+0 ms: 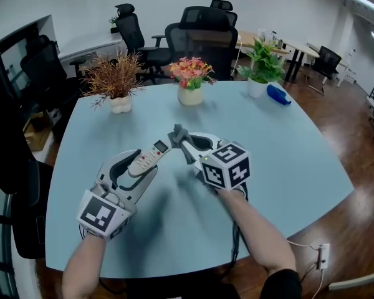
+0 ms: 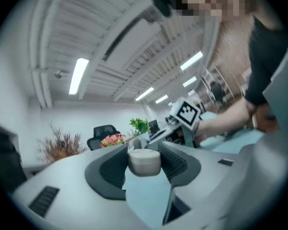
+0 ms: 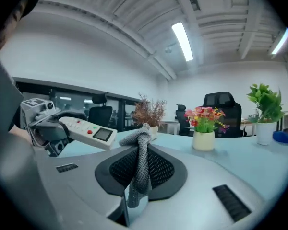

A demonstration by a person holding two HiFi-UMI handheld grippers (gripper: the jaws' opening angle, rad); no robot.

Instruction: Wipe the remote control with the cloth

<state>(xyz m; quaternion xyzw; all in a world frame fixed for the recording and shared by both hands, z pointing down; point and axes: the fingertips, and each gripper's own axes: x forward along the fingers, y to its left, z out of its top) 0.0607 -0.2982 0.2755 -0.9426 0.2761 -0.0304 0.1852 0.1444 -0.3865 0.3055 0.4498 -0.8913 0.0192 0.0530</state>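
While I look down from my head, my left claw [image 1: 139, 167] is clamped on the remote [image 1: 151, 155] at its lower half. It holds the remote clear of the pale blue bench [image 1: 287, 148], screen end towards my right claw [image 1: 186, 143]. That claw pinches the cloth [image 1: 177, 134], a grey bunch just beside the remote's tip; whether they touch I cannot tell.

Along the left claw, the remote's rounded cream butt [image 2: 144, 161] sits between the ribbed black pads, both pressing its sides. It is a stiff, smooth plastic bar, light by my guess, and likely to slip or twist if rubbed hard. A hold across its narrow sides low down, leaving buttons and screen bare, suits it.

Along the right claw, the pads are closed on a fold of cloth [image 3: 140, 162], a knitted grey weave that hangs limp below and bunches into a lump above. Soft and floppy, it gives no push of its own, so I judge it best gripped close to the lump. At the left the remote [image 3: 89, 128] shows white, with red buttons and a small dark screen.
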